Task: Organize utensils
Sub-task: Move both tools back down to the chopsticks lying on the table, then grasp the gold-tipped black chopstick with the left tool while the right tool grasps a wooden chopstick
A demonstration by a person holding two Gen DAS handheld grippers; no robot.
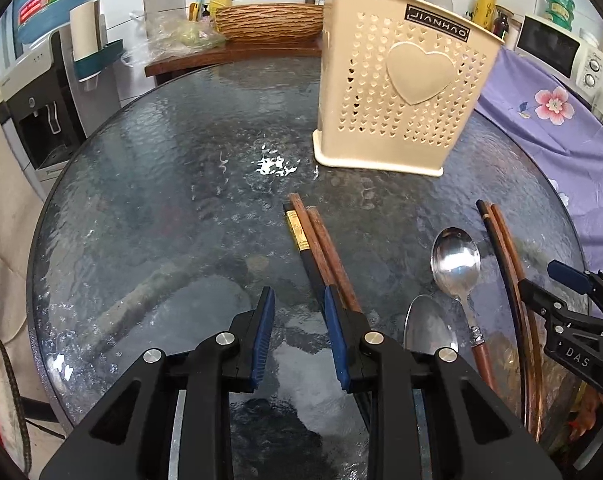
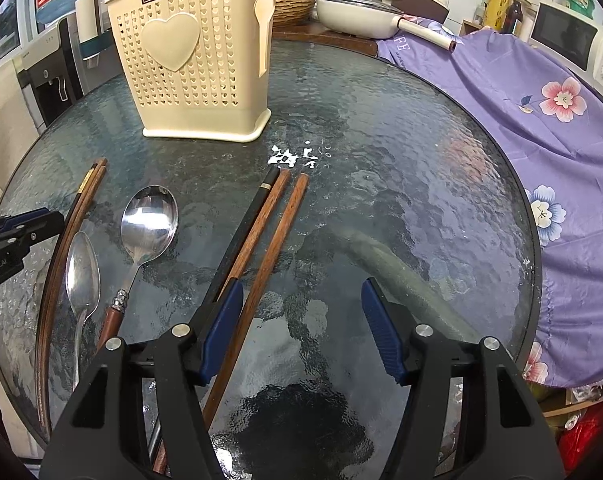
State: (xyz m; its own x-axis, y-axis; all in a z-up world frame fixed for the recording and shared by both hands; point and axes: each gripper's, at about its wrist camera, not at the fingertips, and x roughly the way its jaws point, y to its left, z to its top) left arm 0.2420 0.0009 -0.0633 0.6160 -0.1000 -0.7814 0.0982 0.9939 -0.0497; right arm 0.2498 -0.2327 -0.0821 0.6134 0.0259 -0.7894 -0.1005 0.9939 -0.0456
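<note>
A cream perforated utensil holder (image 1: pixel 401 80) (image 2: pixel 193 60) stands upright at the far side of the round glass table (image 1: pixel 161 200) (image 2: pixel 401 160). Three chopsticks (image 1: pixel 313 240), one black with a gold band and two brown, lie beside the right finger of my left gripper (image 1: pixel 299 308), which is open with a narrow bare gap. Two metal spoons (image 1: pixel 455 264) (image 2: pixel 149 220) lie between that bundle and a second group of chopsticks (image 1: pixel 505 248) (image 2: pixel 261 232). My right gripper (image 2: pixel 301 312) (image 1: pixel 549 280) hangs open over the table; one brown chopstick (image 2: pixel 281 240) runs under the gap near its left finger.
A purple floral cloth (image 2: pixel 521 100) drapes the table's right edge. Behind the table are a wooden counter with a wicker basket (image 1: pixel 269 22), a white pan (image 2: pixel 357 16) and a microwave (image 1: pixel 553 48). A water dispenser (image 1: pixel 41 112) stands at the left.
</note>
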